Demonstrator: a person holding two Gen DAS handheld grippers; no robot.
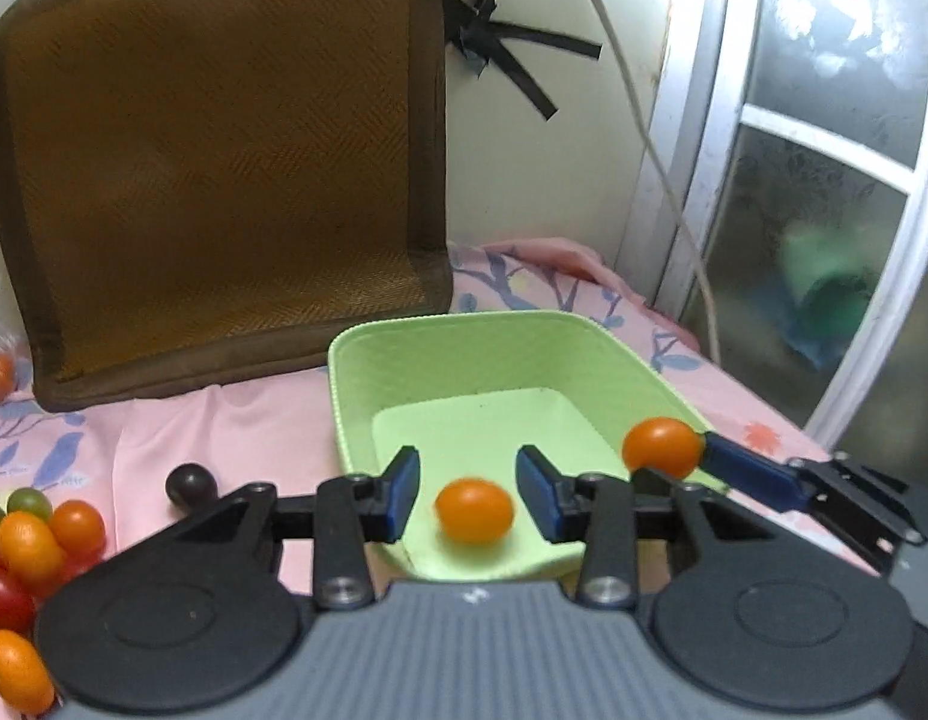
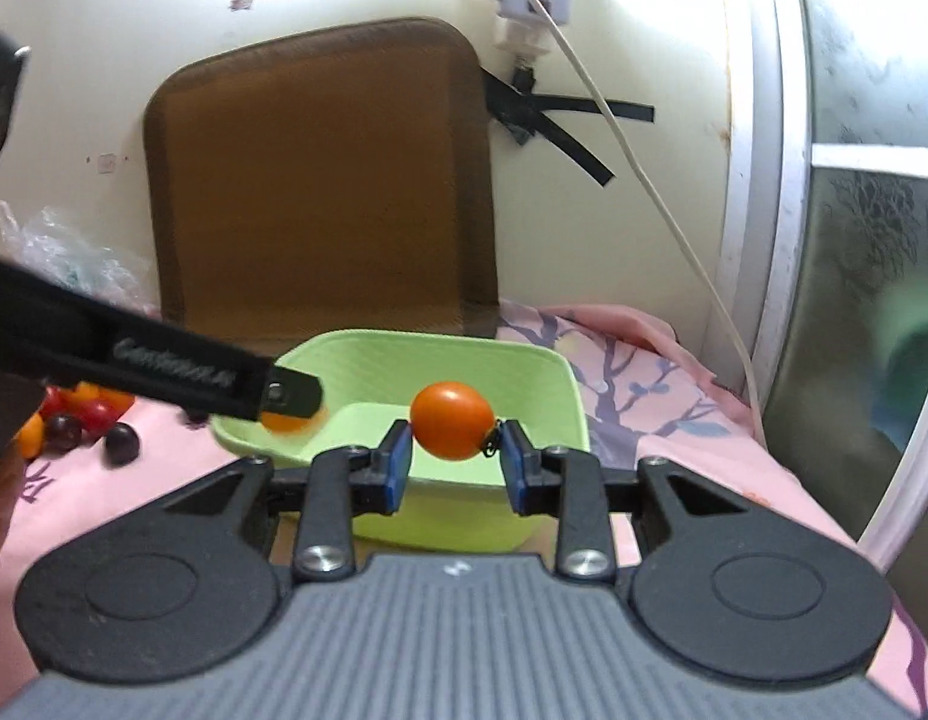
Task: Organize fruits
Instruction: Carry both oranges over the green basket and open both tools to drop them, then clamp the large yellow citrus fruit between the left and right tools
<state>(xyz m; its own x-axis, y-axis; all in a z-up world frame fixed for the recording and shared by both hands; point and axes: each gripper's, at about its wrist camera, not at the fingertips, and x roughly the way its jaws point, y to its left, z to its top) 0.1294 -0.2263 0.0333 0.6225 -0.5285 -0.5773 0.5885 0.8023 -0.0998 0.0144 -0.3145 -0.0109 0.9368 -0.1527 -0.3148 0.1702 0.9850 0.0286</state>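
Note:
A light green tray (image 1: 356, 372) sits on the pink cloth; it also shows in the right wrist view (image 2: 560, 372). My left gripper (image 1: 469, 495) is open over the tray's near end. An orange tomato (image 1: 475, 510) lies blurred between its pads, apart from both, and shows partly hidden in the right wrist view (image 2: 284, 422). My right gripper (image 2: 455, 456) is shut on a second orange tomato (image 2: 452, 420), held above the tray; this tomato shows in the left wrist view (image 1: 662, 447). A pile of mixed tomatoes (image 1: 26, 546) lies at the left.
A brown cushion (image 1: 224, 168) leans on the wall behind the tray. A dark tomato (image 1: 191, 483) lies left of the tray. A white cable (image 1: 656, 150) hangs at the right beside a window frame (image 1: 884, 240). A plastic bag (image 2: 68, 258) lies at the far left.

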